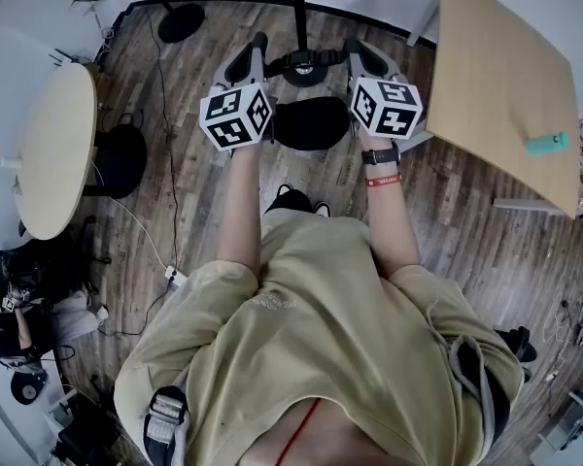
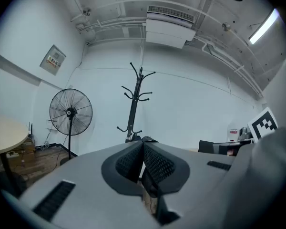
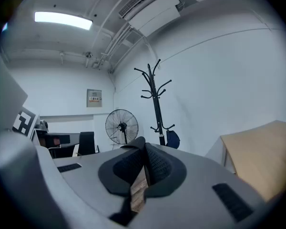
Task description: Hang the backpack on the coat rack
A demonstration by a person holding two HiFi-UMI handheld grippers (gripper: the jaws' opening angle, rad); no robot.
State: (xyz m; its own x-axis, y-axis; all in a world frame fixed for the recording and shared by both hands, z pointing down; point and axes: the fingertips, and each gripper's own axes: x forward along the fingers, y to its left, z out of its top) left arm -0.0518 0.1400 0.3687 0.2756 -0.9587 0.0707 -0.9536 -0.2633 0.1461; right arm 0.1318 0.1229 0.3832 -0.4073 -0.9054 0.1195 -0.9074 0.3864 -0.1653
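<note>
A black backpack lies on the wood floor, between and below my two grippers in the head view. Just beyond it stands the black coat rack on its round base; its hooked pole is also visible in the left gripper view and the right gripper view. My left gripper is shut with nothing in it. The right gripper is also shut and empty. Both point toward the rack, above the backpack and apart from it. The backpack is hidden in both gripper views.
A standing fan is left of the rack. A round table stands at the left and a wooden table with a teal object at the right. A dark blue item hangs low on the rack.
</note>
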